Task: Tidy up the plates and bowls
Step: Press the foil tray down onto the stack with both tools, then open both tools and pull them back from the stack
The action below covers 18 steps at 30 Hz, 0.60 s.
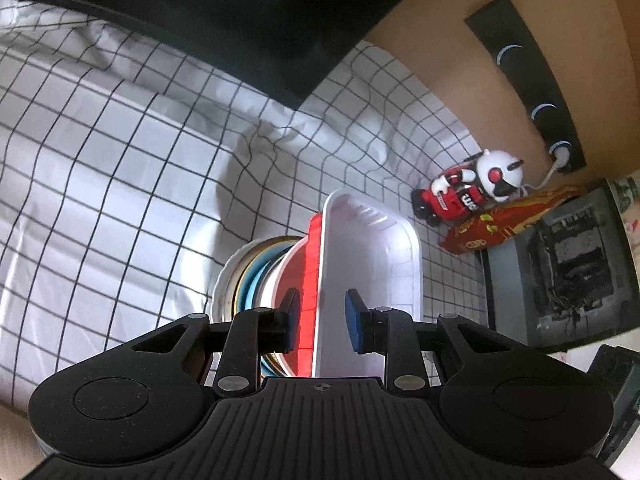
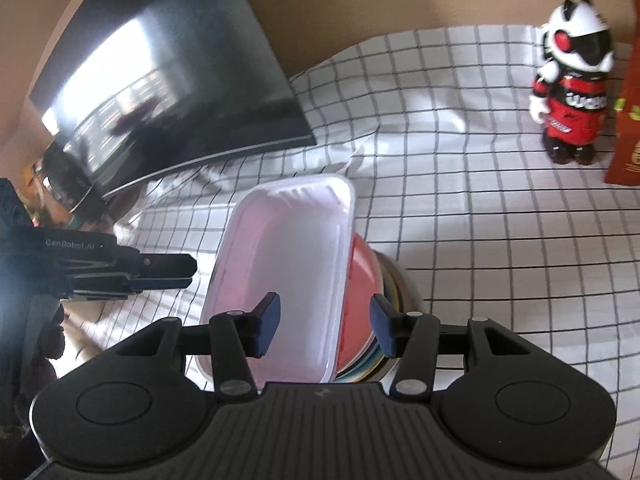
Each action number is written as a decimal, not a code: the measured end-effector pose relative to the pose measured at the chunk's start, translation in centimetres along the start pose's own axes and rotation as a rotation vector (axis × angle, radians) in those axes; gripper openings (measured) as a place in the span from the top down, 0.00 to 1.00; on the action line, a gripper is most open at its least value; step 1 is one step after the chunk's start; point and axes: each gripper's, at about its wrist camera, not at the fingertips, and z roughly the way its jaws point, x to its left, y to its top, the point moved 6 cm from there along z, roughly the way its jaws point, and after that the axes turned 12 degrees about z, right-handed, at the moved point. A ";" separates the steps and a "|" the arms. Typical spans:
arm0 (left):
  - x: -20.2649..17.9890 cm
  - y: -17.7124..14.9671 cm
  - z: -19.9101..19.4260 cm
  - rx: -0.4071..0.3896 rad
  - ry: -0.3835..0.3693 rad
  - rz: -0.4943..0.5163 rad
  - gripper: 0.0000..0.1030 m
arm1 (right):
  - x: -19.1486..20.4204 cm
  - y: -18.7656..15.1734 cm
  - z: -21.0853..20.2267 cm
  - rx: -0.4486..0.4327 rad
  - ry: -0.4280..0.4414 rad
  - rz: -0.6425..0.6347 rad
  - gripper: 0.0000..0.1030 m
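A white rectangular tray (image 1: pixel 372 256) rests on top of a stack of dishes: a red bowl (image 1: pixel 290 280), blue and yellow plates and a white bowl (image 1: pixel 226 280) at the bottom. My left gripper (image 1: pixel 322 320) is open, its fingers straddling the tray's near rim, one pad outside and one inside. In the right wrist view the same tray (image 2: pixel 286 268) sits on the red bowl (image 2: pixel 360 292). My right gripper (image 2: pixel 324 330) is open, straddling the tray's right rim. The left gripper (image 2: pixel 168 270) shows at the left, beside the tray.
A black-and-white checked cloth (image 1: pixel 120 184) covers the table. A red-and-white toy robot (image 2: pixel 572 92) stands at the back right beside a red snack box (image 2: pixel 626 120). A dark monitor (image 2: pixel 168 80) stands at the back left. A grey box (image 1: pixel 568 264) is at the right.
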 end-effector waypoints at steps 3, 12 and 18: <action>-0.2 0.1 -0.2 -0.026 -0.026 0.056 0.73 | 0.0 -0.2 -0.4 -0.041 -0.041 0.040 0.52; -3.0 -2.1 -5.1 -0.325 0.039 0.285 0.73 | 0.8 -2.3 -3.9 -0.252 -0.165 0.017 0.52; -7.3 -8.4 -7.5 -0.397 0.230 0.426 0.82 | 1.3 -5.3 -8.5 -0.411 -0.204 -0.129 0.31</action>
